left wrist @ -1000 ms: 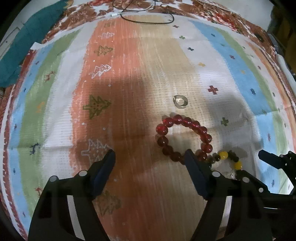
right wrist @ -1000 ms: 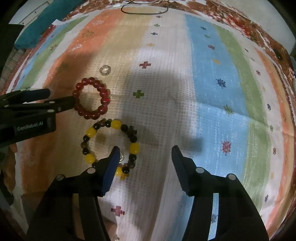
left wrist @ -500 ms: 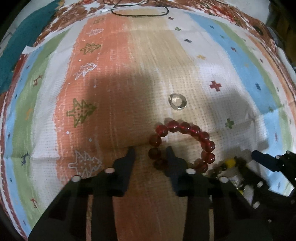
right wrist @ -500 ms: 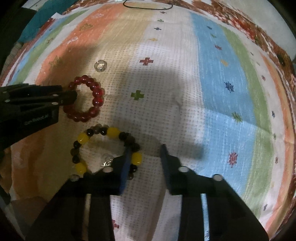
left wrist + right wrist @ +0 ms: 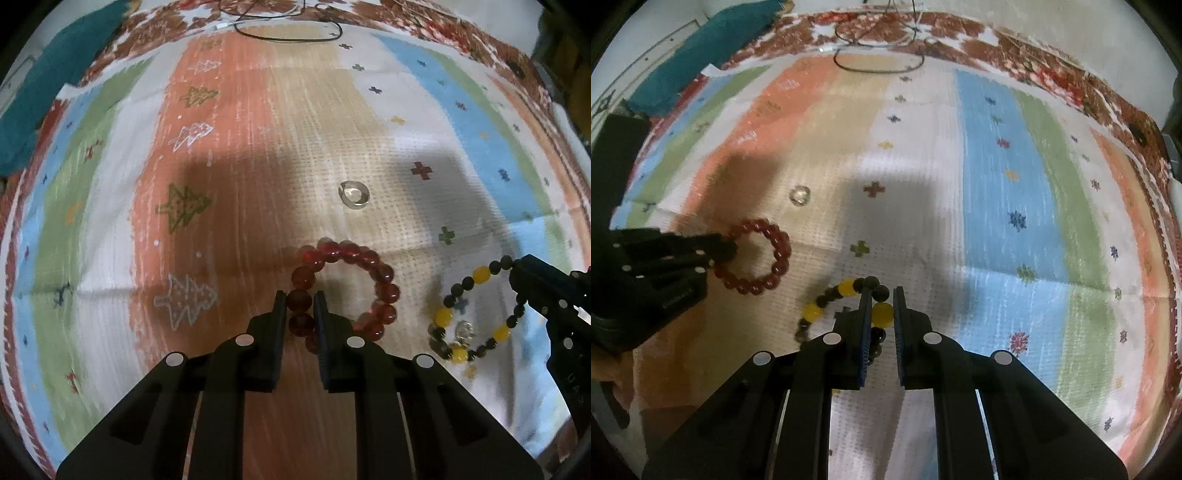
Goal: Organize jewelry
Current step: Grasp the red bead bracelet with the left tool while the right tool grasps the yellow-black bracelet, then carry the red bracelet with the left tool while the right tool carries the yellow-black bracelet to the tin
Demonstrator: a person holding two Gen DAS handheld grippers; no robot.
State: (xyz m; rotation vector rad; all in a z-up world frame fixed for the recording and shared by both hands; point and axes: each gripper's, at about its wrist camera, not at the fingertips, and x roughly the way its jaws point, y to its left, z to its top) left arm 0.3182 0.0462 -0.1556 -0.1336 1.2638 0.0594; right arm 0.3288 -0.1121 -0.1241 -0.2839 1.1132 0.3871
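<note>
A red bead bracelet (image 5: 373,280) hangs from my left gripper (image 5: 299,297), which is shut on its left side and holds it just above the striped cloth; it also shows in the right wrist view (image 5: 772,258). A yellow and black bead bracelet (image 5: 827,306) with a small silver charm is held by my right gripper (image 5: 879,295), shut on its right side. In the left wrist view the bracelet (image 5: 476,314) dangles from the right gripper at the right edge. A small silver ring (image 5: 354,194) lies on the cloth beyond the red bracelet, also in the right wrist view (image 5: 800,194).
A striped patterned cloth (image 5: 236,155) covers the surface. A black cord loop (image 5: 288,35) lies at its far edge. A teal cloth (image 5: 55,96) lies at the far left. A dark box (image 5: 613,162) stands at the left in the right wrist view.
Both grippers went from wide open to shut. The left closed on the red bracelet, the right on the yellow and black bracelet, and both bracelets have risen off the cloth.
</note>
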